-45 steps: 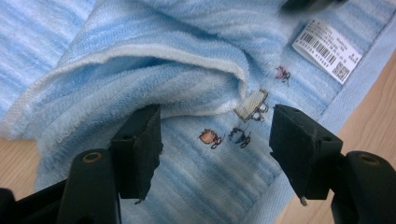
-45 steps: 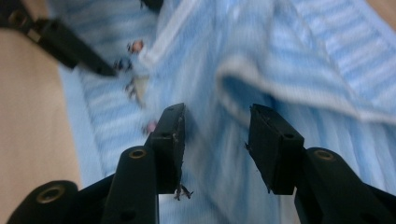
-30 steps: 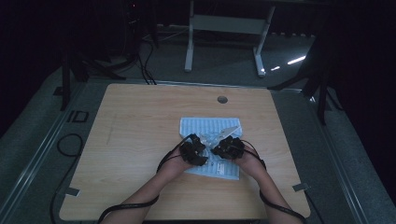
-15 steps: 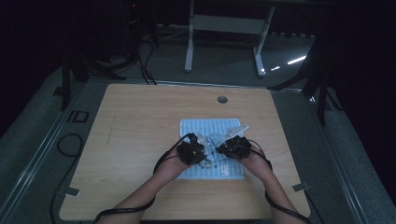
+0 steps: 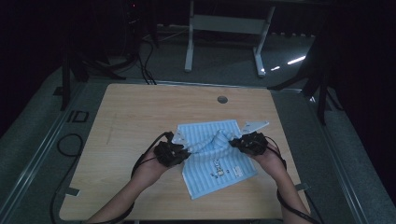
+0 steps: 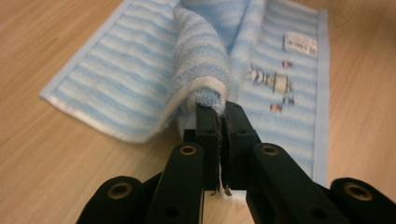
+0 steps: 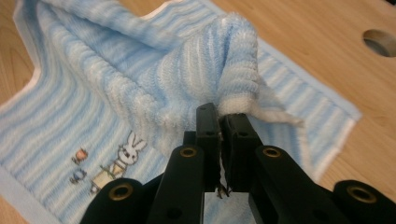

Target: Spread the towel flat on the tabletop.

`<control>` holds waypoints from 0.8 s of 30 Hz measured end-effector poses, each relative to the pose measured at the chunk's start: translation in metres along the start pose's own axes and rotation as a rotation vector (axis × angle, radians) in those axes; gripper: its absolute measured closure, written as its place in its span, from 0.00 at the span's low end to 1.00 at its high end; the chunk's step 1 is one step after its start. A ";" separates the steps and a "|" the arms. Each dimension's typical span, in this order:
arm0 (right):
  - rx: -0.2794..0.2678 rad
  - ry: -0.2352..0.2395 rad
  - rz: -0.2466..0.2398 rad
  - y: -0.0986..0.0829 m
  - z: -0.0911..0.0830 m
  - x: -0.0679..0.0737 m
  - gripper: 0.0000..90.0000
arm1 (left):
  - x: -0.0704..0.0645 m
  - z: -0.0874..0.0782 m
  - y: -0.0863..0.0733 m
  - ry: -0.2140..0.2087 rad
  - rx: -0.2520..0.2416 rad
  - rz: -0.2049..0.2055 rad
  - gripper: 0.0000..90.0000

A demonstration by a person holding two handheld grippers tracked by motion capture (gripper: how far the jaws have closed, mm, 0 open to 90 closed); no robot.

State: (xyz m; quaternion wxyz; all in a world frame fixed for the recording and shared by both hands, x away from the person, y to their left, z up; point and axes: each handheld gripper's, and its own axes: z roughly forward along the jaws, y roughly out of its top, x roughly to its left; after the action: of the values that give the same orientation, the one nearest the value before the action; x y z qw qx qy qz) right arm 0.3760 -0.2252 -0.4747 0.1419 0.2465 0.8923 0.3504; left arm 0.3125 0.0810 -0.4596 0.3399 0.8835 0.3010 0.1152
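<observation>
Terry cloth: the pale blue striped towel (image 5: pixel 219 158) is soft, light and limp; expect it to sag and drape wherever you are not holding it.
Where it lies: on the wooden table (image 5: pixel 140 121), toward your side and right of centre, mostly flat, with a raised ridge of cloth between your two hands.
Left gripper (image 5: pixel 180 150): jaws clenched on a pinched-up fold at the towel's left edge; in the left gripper view the cloth curls up over the tips (image 6: pixel 219 109).
Right gripper (image 5: pixel 236 143): jaws likewise closed on a bunched edge, seen up close in the right gripper view (image 7: pixel 222 119).
Grip advice: hold the hemmed white border, where the cloth is doubled and less likely to creep out of the jaws.
Slip risk: thick pile compresses, so a shallow bite could work loose under tension.
Markers: the rabbit print (image 7: pixel 119 161) and the small sewn label (image 6: pixel 300 43) tell you which face is up.
Fragility: none to speak of; pull evenly so the stripes stay square.
</observation>
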 end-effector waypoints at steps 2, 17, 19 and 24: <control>-0.006 -0.008 0.007 -0.001 -0.004 -0.001 0.95 | 0.005 -0.004 -0.003 0.000 0.001 -0.012 0.95; -0.023 0.029 0.030 -0.008 -0.006 -0.006 0.94 | 0.044 0.004 -0.014 0.043 0.022 -0.101 0.94; -0.015 0.033 0.052 -0.009 -0.001 -0.008 0.94 | 0.052 0.015 -0.014 0.049 0.049 -0.122 0.94; 0.026 0.001 0.121 -0.017 0.015 -0.017 0.99 | 0.071 0.042 -0.020 0.059 0.093 -0.185 0.89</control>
State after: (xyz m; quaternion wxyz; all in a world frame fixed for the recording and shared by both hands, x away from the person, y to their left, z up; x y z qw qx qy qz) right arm 0.3911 -0.2370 -0.4959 0.1169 0.3019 0.8803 0.3469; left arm 0.3766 0.1134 -0.5042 0.2986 0.8631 0.3962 0.0949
